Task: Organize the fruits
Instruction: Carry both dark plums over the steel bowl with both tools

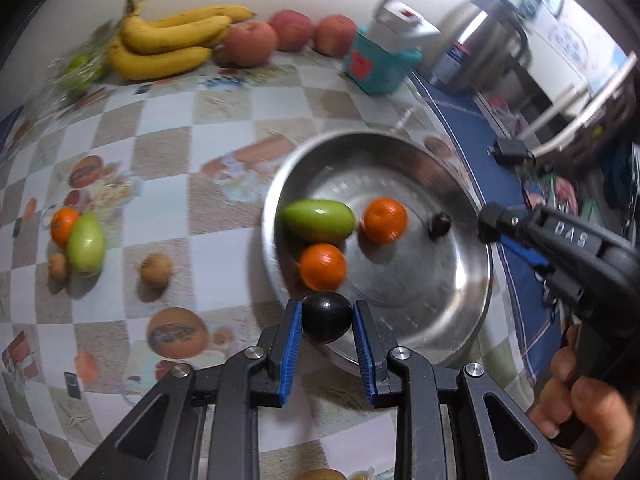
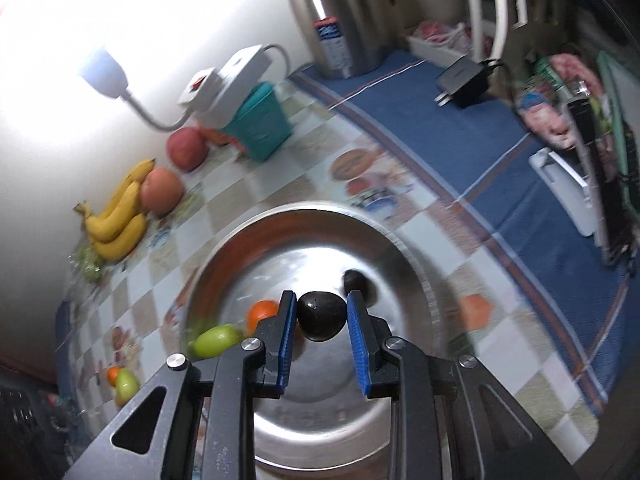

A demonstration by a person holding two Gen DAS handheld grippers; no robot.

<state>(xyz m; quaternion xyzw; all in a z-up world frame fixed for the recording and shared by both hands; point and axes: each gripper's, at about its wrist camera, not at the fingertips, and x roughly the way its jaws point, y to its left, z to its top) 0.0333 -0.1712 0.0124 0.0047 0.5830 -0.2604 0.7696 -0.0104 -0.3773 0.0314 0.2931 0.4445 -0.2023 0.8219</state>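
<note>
Each gripper is clenched on a dark plum: the left gripper (image 1: 326,322) holds one (image 1: 326,322) at the bowl's (image 1: 472,320) near rim, the right gripper (image 2: 318,314) holds another (image 2: 320,316) over its middle. Next, probably: release both inside.

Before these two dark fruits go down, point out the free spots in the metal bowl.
The metal bowl is bare on its right half, past the small dark fruit, and along the near floor below the oranges. The left side is crowded: green fruit and both oranges sit close together there.
</note>
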